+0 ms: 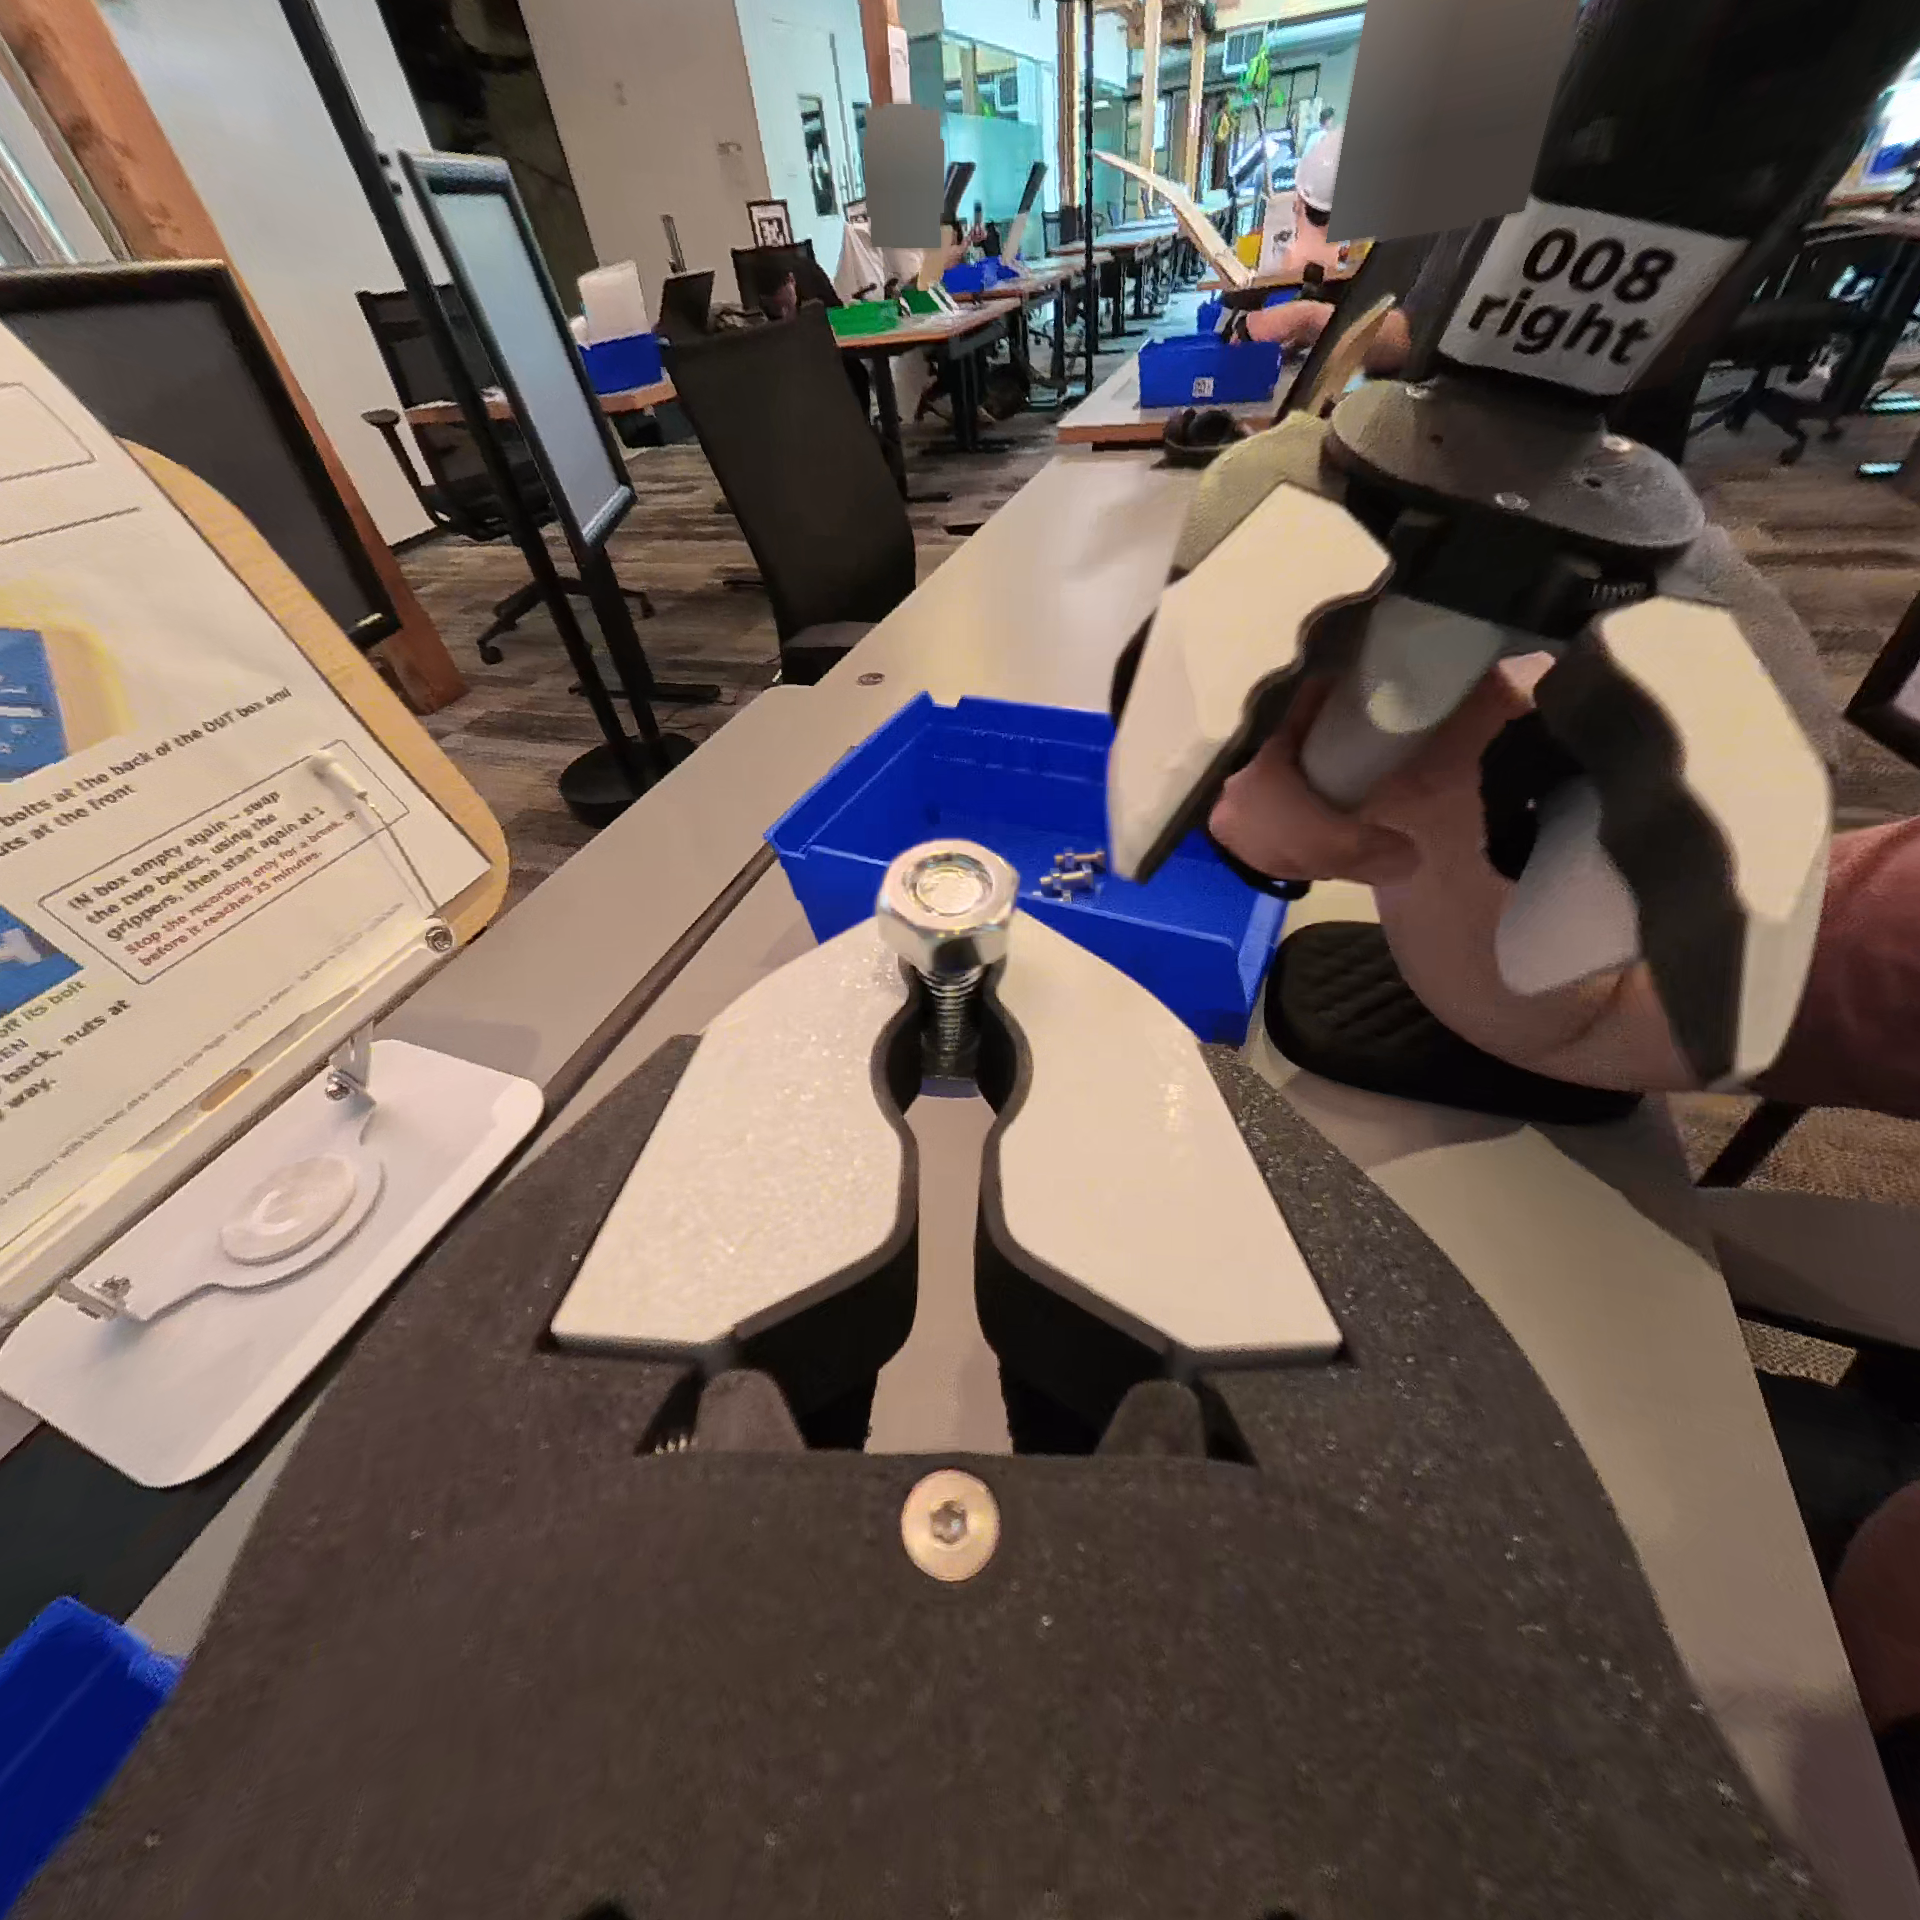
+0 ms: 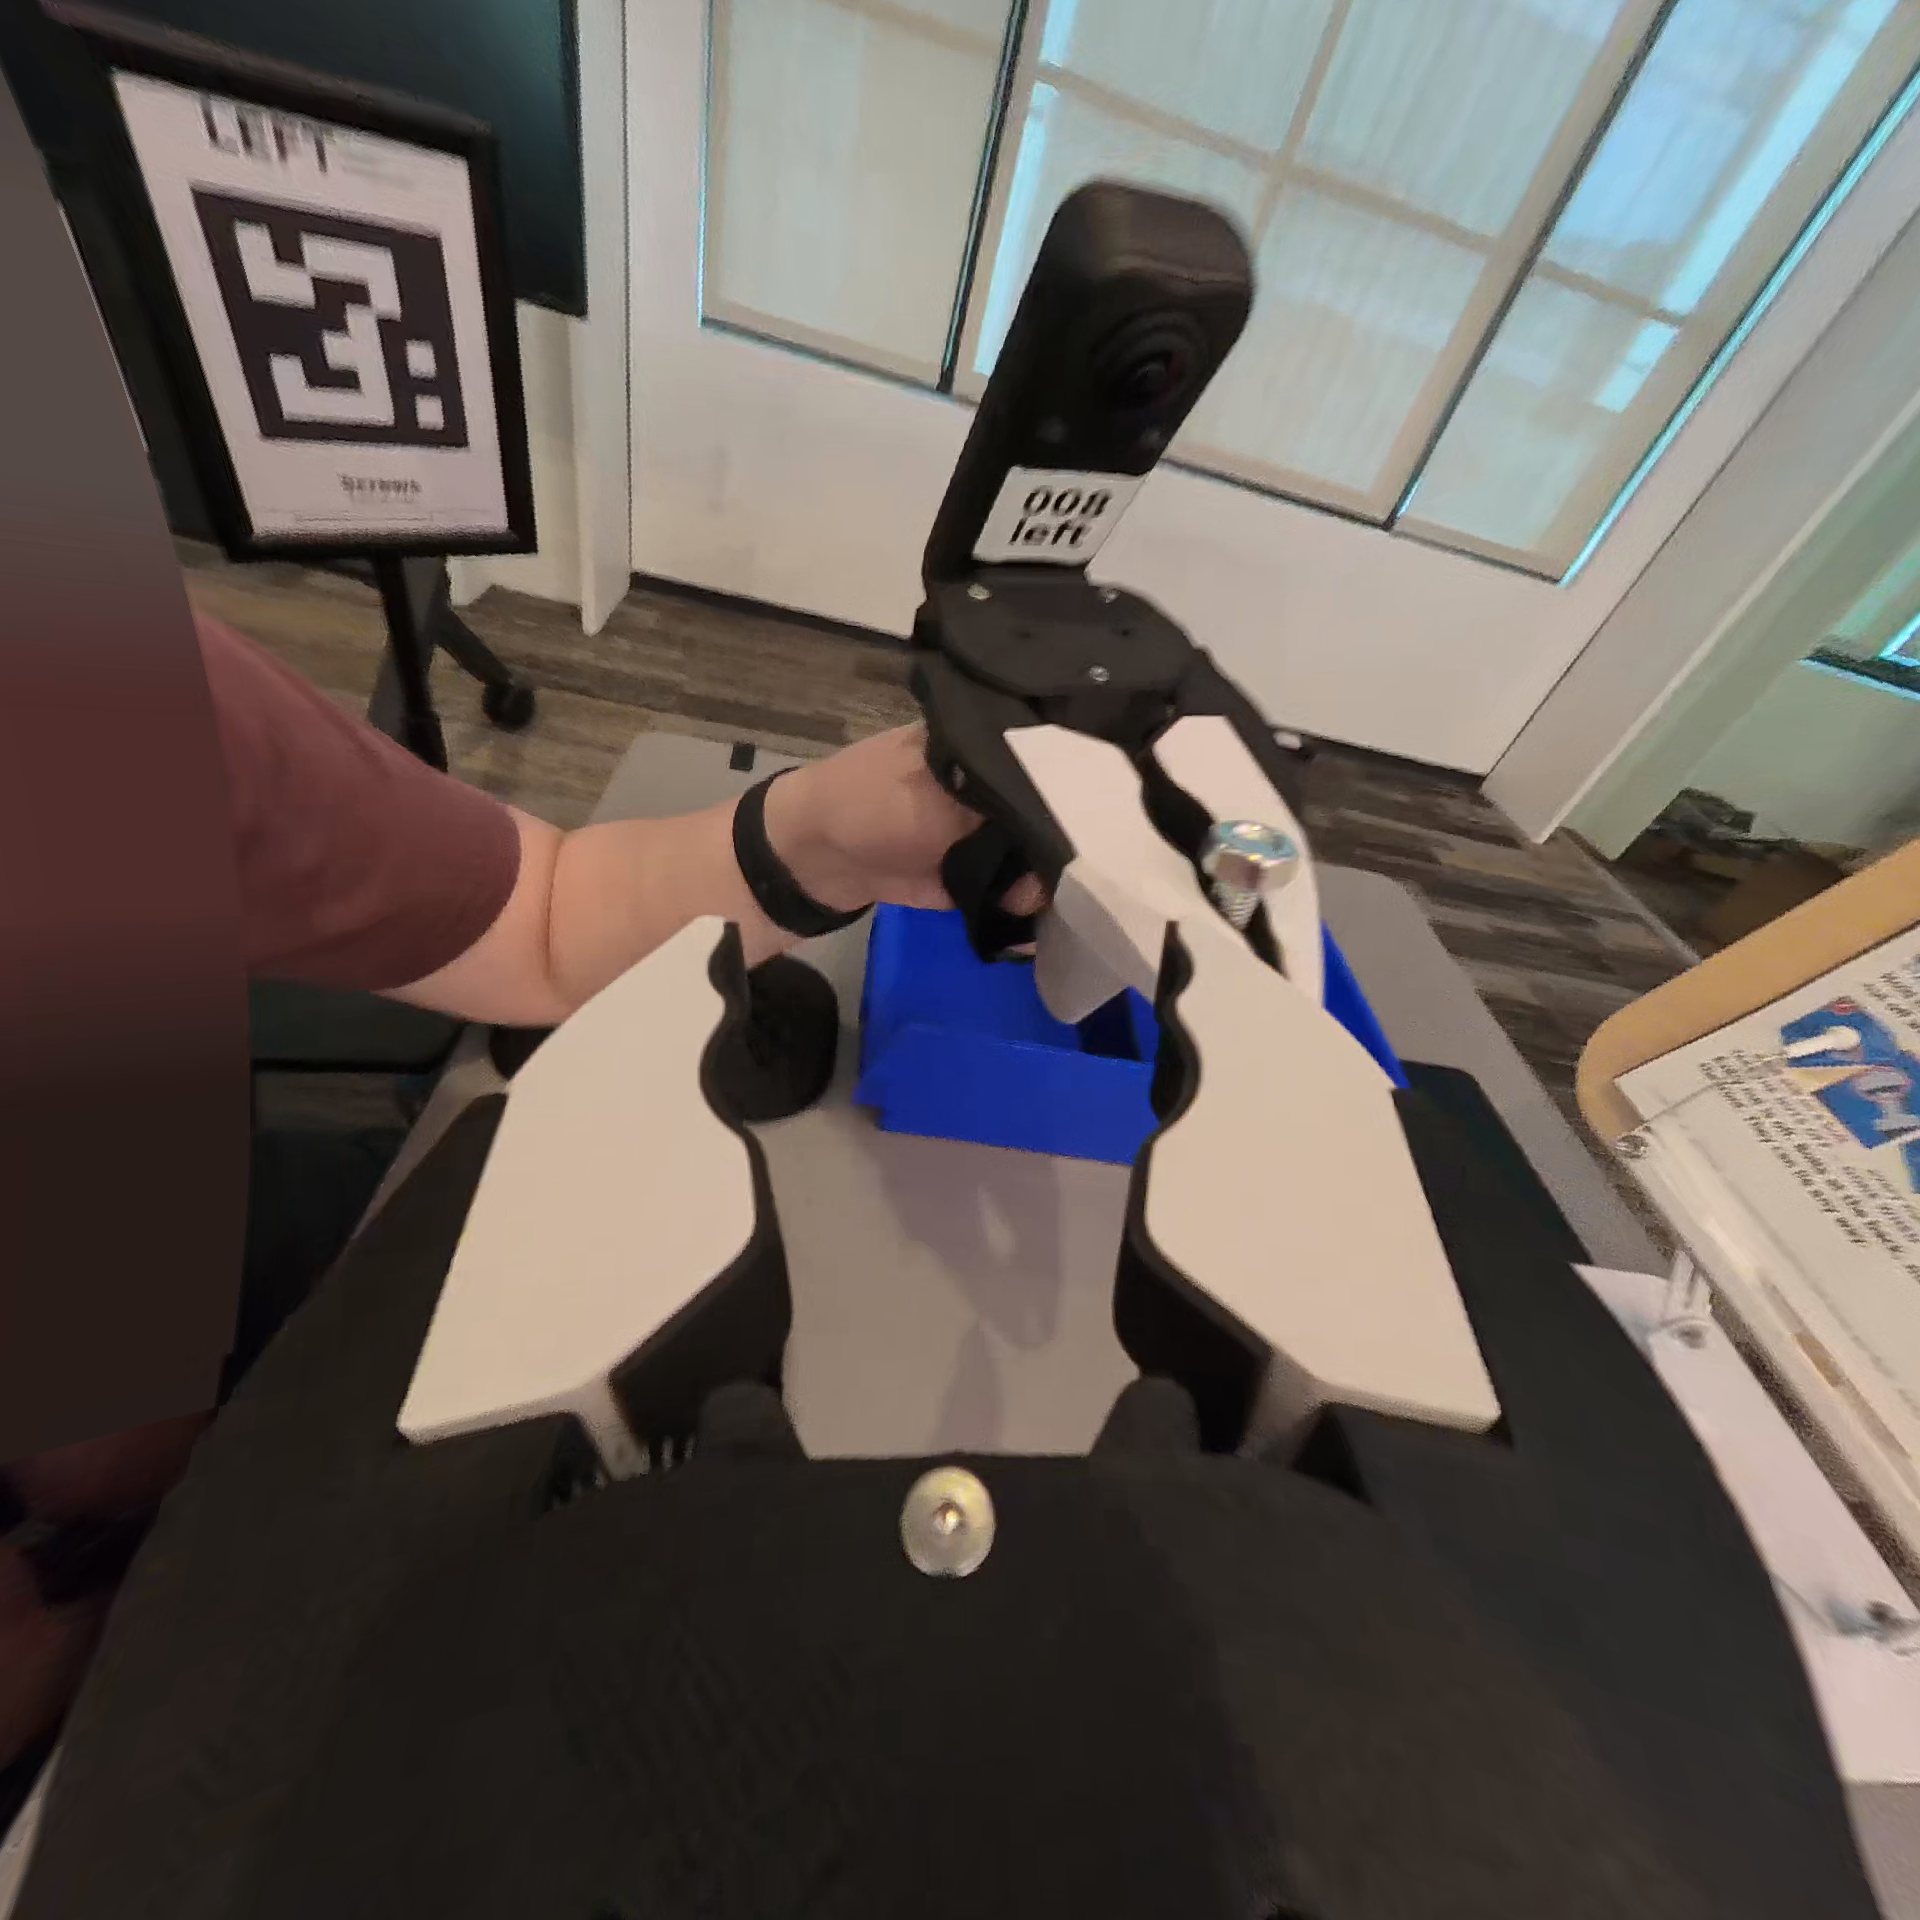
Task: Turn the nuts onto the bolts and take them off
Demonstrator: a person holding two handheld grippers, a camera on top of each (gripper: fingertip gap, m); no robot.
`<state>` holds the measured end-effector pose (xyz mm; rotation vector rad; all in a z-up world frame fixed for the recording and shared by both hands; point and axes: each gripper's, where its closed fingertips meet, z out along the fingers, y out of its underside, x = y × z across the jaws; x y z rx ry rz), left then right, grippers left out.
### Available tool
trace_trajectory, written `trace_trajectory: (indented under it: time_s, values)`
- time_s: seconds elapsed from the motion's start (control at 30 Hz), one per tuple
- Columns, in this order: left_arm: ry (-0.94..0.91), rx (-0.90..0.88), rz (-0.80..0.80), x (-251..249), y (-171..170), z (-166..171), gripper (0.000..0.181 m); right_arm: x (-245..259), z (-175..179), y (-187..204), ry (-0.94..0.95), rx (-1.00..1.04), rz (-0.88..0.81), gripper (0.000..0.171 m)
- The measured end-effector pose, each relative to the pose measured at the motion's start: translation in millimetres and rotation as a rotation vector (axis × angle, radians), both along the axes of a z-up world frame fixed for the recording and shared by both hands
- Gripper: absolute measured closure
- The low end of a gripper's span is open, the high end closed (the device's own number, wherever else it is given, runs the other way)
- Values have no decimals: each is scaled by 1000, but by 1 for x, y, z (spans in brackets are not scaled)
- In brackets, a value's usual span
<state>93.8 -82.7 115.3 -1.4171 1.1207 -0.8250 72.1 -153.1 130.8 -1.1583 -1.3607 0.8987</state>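
While the bolt stands clamped and nothing has hold of its top, these are the risks, biggest thing first.

Bench (image 1: 1039,582): grey and hard; a dropped part would likely bounce or roll away from it.

Blue bin (image 1: 997,790): just beyond the left gripper, a few small bolts (image 1: 1075,873) lying inside; a low reach could knock its wall.

Right gripper (image 2: 945,1049): jaws spread wide and empty, raised beside the left one; closing off-centre would probably push the bolt askew.

Left gripper (image 1: 948,1023): jaws pinched on the threaded shank, holding it upright over the bin; a loose pinch would let the shank spin with the nut.

Bolt (image 1: 948,961): hex end uppermost, and whether the nut (image 1: 945,940) is the lower hex band I cannot tell; forced crooked, it may cross-thread.
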Motion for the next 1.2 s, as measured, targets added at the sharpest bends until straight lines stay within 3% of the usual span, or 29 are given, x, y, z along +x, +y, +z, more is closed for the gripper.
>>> trace_trajectory:
  time_s: [0.13, 0.3, 0.33, 0.4, 0.53, 0.63, 0.73, 0.83, 1.2]
  values:
    - [21, 10, -60, 8, -13, -2, 177, 2, 15, 13, 119, 52, -78, 89]
    - [90, 44, -81, 23, -21, -15, 177, -13, -3, 10, 58, 24, -30, 81]
    - [89, 41, -66, 22, -17, -15, 177, -12, -5, 7, 35, 35, -22, 86]
    - [74, 20, -23, 15, -6, -14, 177, -5, -5, -6, -18, 35, 39, 118]
    - [10, -52, -100, 12, -11, -8, 177, 8, 20, 6, 107, 53, -73, 111]
    - [65, -6, -116, 20, -18, -14, 177, 10, 16, 29, 94, 130, -182, 122]
    - [80, 12, -151, 26, -28, -16, 177, 5, 1, 33, 41, 70, -140, 130]
    - [99, 31, -159, 27, -30, -18, 177, 5, 1, 33, 66, 2, -97, 150]
    - [87, 28, -160, 27, -32, -16, 172, 7, 1, 35, 120, -189, 1, 152]
